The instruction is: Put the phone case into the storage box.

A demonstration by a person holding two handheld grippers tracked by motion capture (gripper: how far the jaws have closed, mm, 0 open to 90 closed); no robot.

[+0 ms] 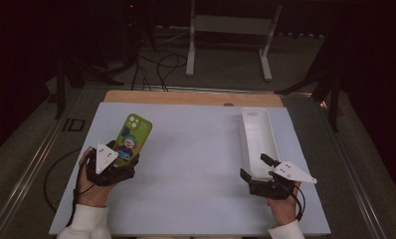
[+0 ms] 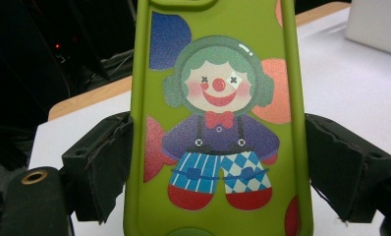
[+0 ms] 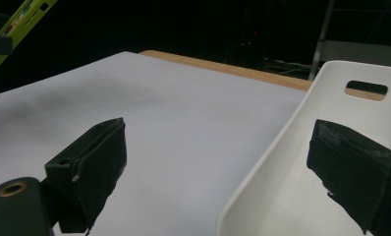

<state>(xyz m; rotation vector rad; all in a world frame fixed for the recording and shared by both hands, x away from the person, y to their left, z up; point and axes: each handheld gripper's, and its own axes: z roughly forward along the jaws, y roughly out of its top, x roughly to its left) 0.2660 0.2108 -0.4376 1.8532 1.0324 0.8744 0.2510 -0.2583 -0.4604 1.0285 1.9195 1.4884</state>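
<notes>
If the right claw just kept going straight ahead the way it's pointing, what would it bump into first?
Probably the white tray. The right claw stands open, one jaw already over the tray's inside and the other over the table, so the tray's near rim sits between them. Going on, it would likely meet that rim; depth is hard to judge.

On the counter [image 1: 196, 164], the tray [image 1: 258, 142] lies at the right, lengthwise front to back. The phone case [image 1: 131, 137] is well apart at the left, between the left claw's [image 1: 117, 158] jaws. The right claw [image 1: 258, 172] straddles the tray's near left wall.
</notes>
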